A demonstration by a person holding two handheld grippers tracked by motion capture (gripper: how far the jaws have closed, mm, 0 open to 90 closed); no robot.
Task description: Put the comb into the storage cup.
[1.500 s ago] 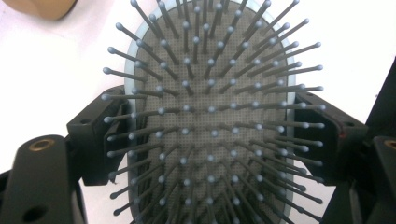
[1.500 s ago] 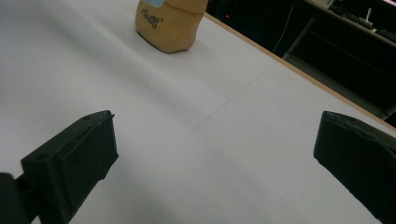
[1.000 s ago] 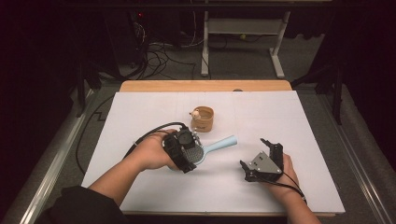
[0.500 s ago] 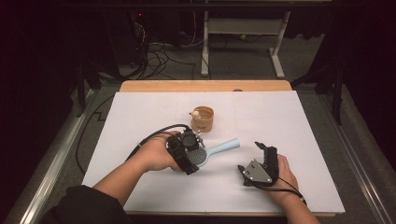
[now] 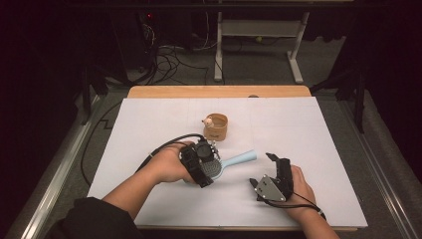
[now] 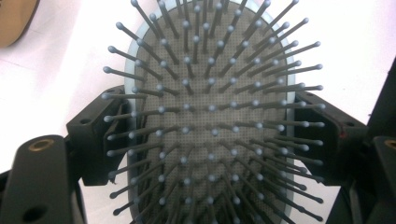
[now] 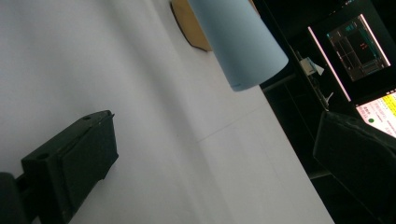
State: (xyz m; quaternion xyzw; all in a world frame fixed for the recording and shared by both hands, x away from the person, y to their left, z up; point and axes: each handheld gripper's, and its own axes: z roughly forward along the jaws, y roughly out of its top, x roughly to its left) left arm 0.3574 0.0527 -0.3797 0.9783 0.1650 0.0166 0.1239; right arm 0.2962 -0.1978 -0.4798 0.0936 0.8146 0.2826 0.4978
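Between left jaws hairbrush [image 6: 210, 116] clamped, right agape

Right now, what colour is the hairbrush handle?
Light blue; the handle of the hairbrush shows best in the high view.

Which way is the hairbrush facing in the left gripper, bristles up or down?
Bristles up: the hairbrush shows its pins to the camera, left gripper clamped on its head.

1. Left hand [image 5: 166, 167] lies on the table towards its near edge; left gripper [image 6: 205, 135] has both jaws pressed against the hairbrush [image 5: 219, 167] head.
2. Right hand [image 5: 298, 186] lies near the near right corner; right gripper [image 5: 272, 167] jaws spread wide, nothing between.
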